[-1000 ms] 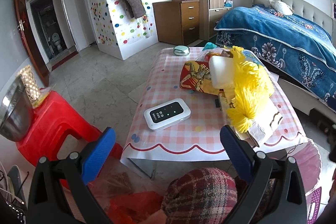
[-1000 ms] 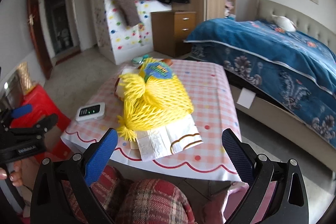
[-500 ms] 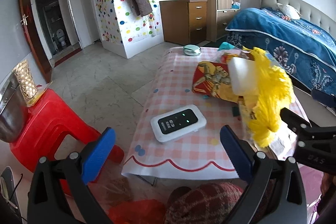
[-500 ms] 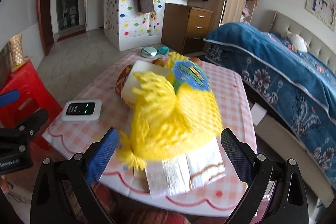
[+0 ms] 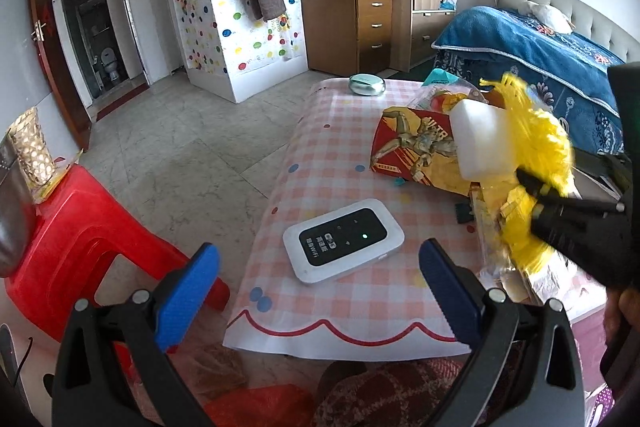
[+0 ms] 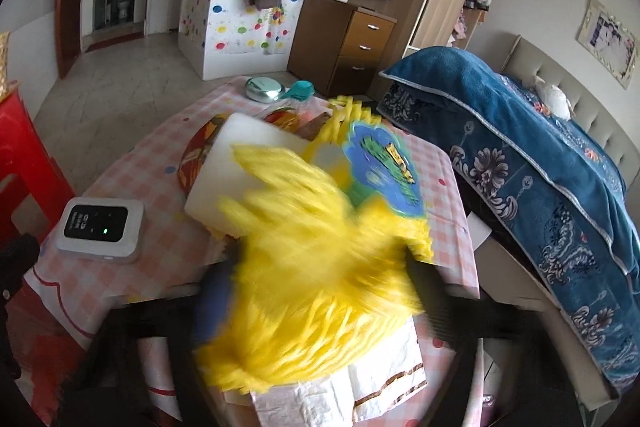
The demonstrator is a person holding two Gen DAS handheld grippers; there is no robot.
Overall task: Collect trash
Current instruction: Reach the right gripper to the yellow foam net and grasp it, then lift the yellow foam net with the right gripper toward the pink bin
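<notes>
Both grippers are in my views. My left gripper (image 5: pixel 318 291) hangs wide open with nothing in it, just off the near edge of the bench (image 5: pixel 348 155), pointing at the white pocket wifi box (image 5: pixel 343 239) lying flat there. My right gripper (image 6: pixel 320 275) is pushed into the yellow foam net (image 6: pixel 320 291), with one finger on each side of the net. The net is blurry and hides the tips, so I cannot tell if the gripper is squeezing it. In the left view, the right gripper (image 5: pixel 536 193) reaches in from the right, and its dark tips touch the net (image 5: pixel 536 143).

The net sits on the right half of the bench, on a white paper bag (image 6: pixel 360 379) with brown lines. A white foam block (image 6: pixel 236 171) leans against the net, and a red and yellow snack bag (image 5: pixel 412 147) lies beside it. A small round green tin (image 5: pixel 367 85) rests at the far end. A red plastic stool (image 5: pixel 80 227) stands on the floor to the left.
</notes>
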